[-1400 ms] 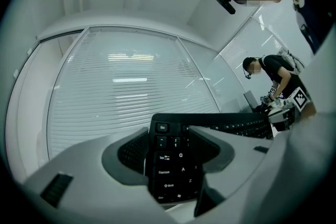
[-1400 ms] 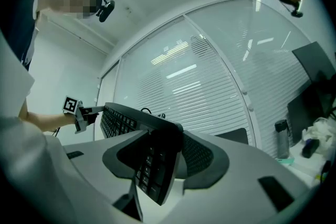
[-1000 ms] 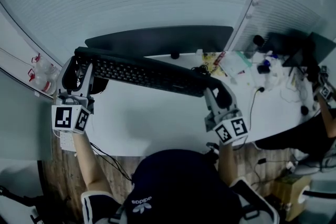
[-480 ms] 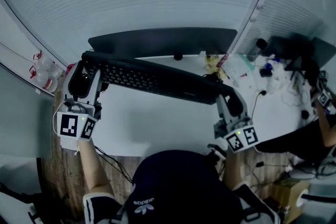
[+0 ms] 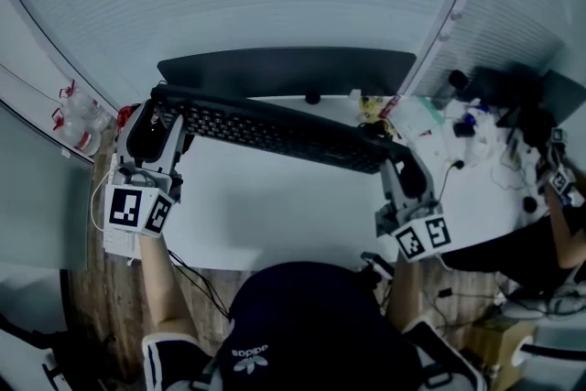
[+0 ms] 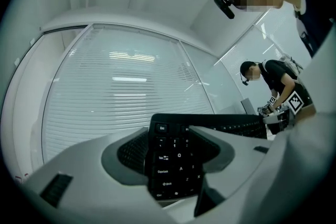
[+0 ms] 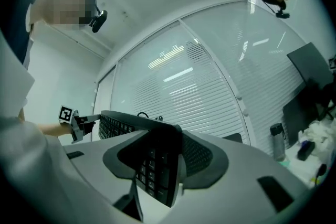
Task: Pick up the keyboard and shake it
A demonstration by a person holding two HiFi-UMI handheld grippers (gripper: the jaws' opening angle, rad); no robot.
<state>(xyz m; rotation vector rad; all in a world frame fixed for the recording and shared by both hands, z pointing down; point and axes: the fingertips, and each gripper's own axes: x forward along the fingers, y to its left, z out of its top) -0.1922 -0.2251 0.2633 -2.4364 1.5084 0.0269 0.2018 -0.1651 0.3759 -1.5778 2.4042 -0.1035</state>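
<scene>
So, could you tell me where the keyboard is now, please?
In the head view the keyboard is held above the white desk, in front of the monitor, clamped at its ends by the left hand-held gripper and right hand-held gripper.

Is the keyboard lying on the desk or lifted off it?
Lifted: the keyboard hangs above the desk, the left gripper and right gripper clamping its ends.

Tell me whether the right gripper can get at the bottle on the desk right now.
Probably not: the right gripper is shut on the keyboard, at its right end; it must let go before reaching the bottle.
</scene>
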